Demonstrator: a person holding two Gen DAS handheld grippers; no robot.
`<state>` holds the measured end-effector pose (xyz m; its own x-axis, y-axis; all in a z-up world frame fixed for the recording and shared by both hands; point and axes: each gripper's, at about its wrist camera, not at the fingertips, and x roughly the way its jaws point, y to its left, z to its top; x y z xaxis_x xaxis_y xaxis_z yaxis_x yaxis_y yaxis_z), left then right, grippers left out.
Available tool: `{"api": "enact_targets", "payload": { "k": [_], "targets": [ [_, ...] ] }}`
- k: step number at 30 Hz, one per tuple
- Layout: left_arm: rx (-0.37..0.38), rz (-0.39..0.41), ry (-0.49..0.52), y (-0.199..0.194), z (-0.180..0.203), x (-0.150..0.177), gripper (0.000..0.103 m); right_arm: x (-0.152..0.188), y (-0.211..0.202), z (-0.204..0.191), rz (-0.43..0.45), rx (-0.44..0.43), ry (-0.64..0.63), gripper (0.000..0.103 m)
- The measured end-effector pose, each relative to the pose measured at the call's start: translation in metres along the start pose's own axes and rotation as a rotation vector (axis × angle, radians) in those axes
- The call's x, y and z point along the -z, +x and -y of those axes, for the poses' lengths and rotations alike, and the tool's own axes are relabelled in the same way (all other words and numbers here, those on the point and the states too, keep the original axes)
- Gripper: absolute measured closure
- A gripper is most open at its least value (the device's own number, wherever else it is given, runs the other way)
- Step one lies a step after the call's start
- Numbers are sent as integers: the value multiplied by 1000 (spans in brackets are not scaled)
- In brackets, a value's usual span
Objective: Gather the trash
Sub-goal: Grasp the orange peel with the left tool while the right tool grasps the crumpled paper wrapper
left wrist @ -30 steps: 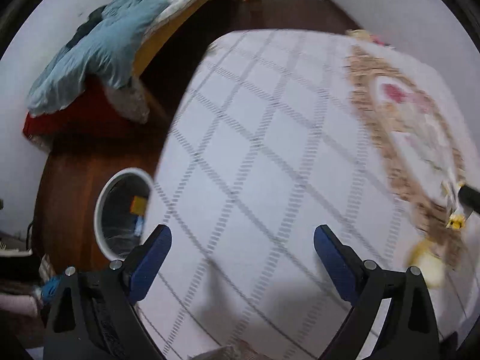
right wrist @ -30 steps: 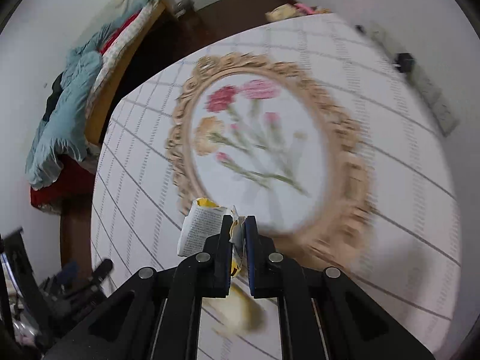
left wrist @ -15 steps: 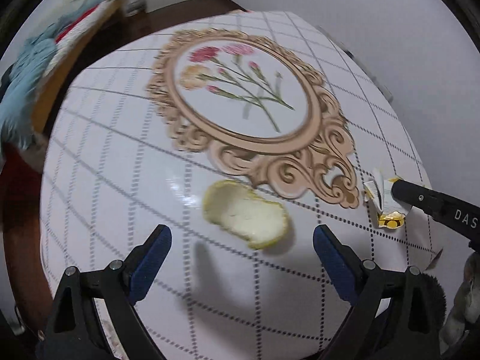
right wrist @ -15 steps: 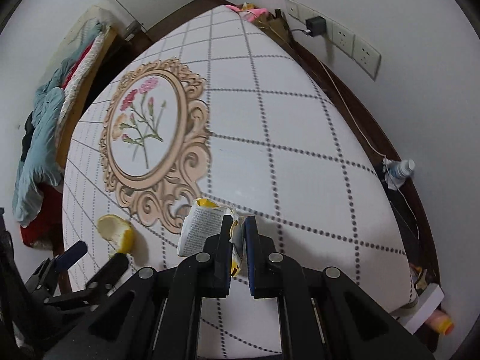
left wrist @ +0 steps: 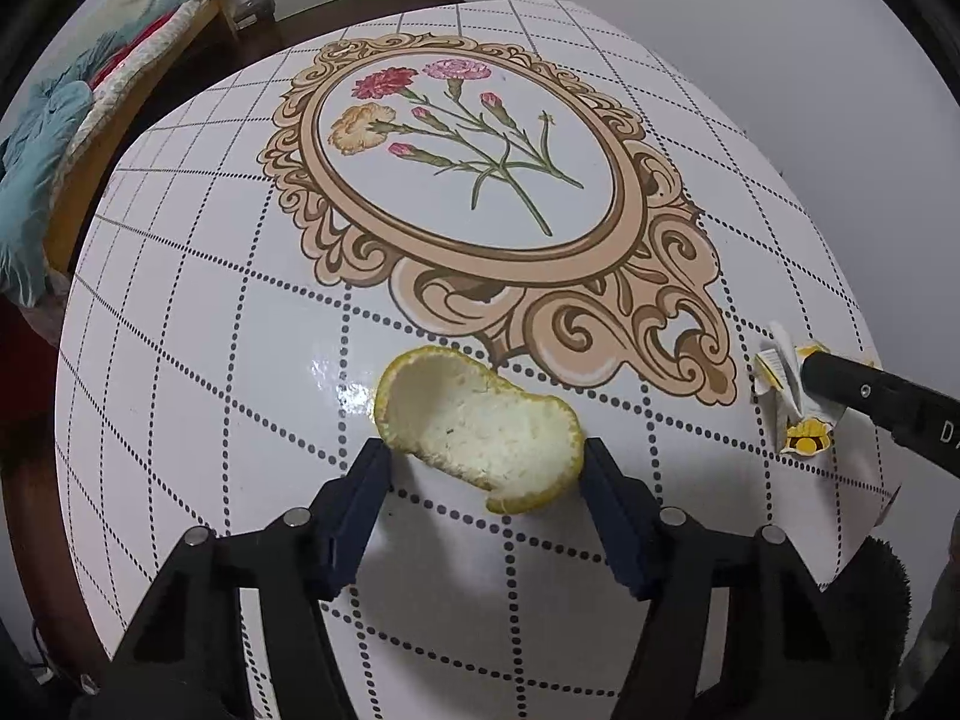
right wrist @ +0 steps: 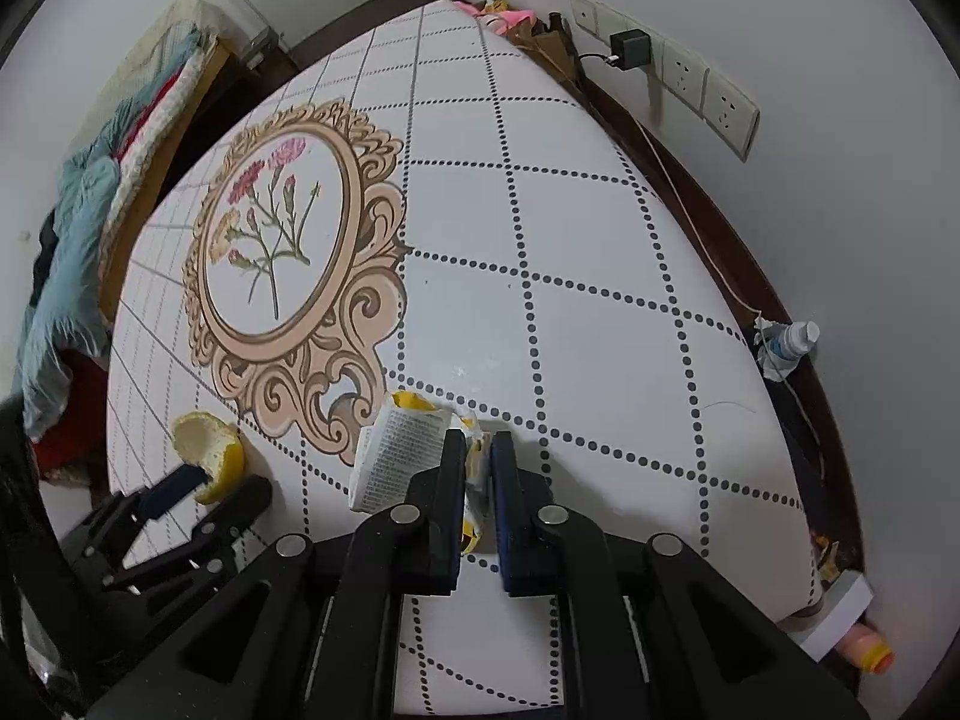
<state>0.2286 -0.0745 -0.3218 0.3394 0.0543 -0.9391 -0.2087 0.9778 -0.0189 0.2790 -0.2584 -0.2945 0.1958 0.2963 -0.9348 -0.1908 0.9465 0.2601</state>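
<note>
Orange peel [left wrist: 480,429] lies on the table [left wrist: 240,390] between the wide-open left gripper [left wrist: 483,474]: light, curled, springy, best pinched across its rims. Further right, the right gripper [right wrist: 478,468] is clamped on a crumpled paper wrapper [right wrist: 399,459].

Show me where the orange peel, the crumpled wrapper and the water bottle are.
orange peel [left wrist: 480,426]: left wrist view, on its pale inner pith.
crumpled wrapper [right wrist: 399,456]: right wrist view, on the white printed panel left of the claw.
water bottle [right wrist: 792,345]: right wrist view, on its upper body near the cap.
</note>
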Motion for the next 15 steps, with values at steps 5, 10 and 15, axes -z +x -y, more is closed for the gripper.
{"api": "enact_targets", "payload": {
  "k": [5, 10, 15],
  "targets": [
    [0, 19, 18, 1, 0, -3, 37, -1, 4, -4, -22, -36, 20, 49],
    [4, 24, 26, 3, -1, -7, 40, 0, 5, -11, 0, -16, 21, 49],
    [-4, 53, 21, -2, -3, -7, 59, 3, 8, -17, 9, 0, -8, 91]
  ]
}}
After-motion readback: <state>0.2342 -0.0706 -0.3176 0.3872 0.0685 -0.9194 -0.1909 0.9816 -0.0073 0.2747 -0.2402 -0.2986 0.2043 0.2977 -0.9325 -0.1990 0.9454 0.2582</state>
